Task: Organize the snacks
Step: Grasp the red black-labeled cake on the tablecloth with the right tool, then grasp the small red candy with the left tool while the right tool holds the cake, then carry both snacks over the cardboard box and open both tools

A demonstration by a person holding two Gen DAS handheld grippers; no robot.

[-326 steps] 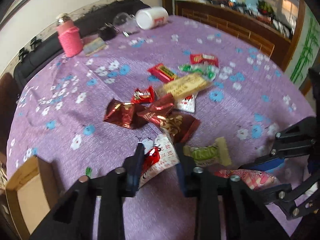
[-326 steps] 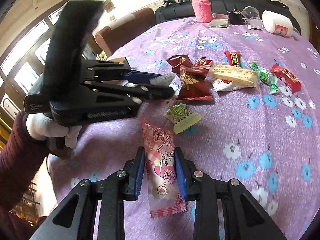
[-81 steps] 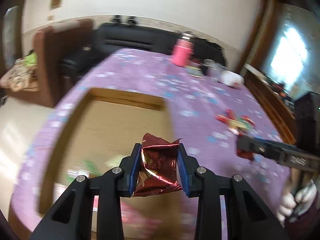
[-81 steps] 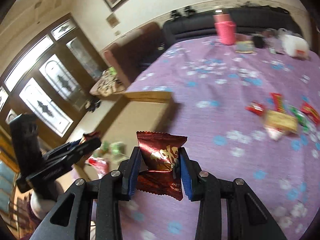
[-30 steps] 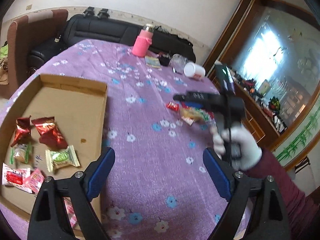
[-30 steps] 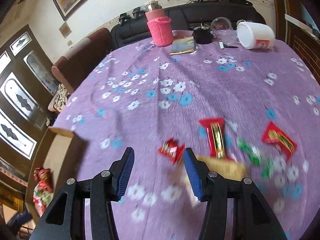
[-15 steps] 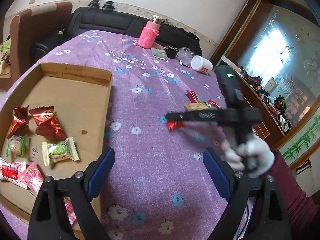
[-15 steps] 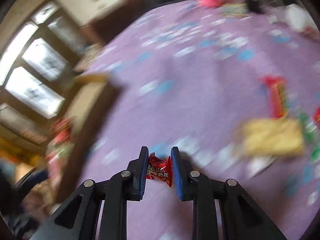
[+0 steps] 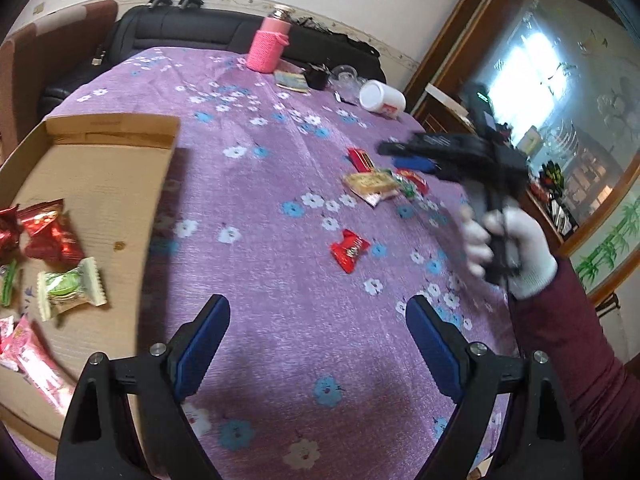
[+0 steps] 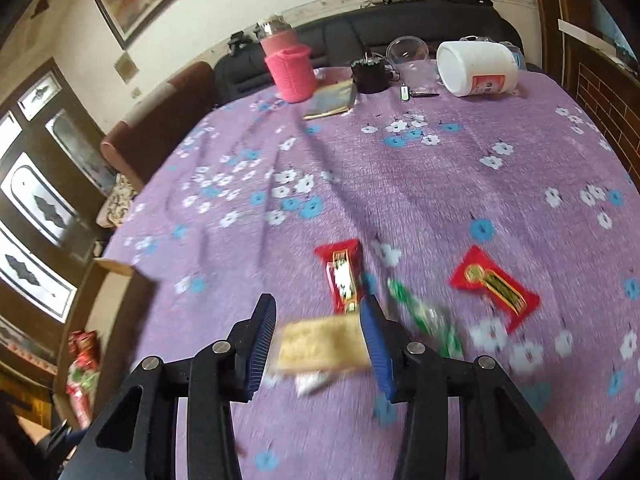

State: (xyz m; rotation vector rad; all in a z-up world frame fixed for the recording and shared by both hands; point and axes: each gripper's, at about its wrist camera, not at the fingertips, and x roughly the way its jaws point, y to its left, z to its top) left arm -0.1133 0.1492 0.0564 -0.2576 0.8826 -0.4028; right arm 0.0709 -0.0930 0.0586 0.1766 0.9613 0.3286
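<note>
Wrapped snacks (image 9: 68, 290) in cardboard tray (image 9: 116, 136)

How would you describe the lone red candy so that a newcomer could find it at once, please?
On the purple floral tablecloth, look between the cardboard box and the snack cluster. The small red candy lies alone there, apart from every other wrapper.

Daylit fisheye views, edges bowed and vignetted, window glare, motion blur smearing the snacks (image 10: 324, 344).
</note>
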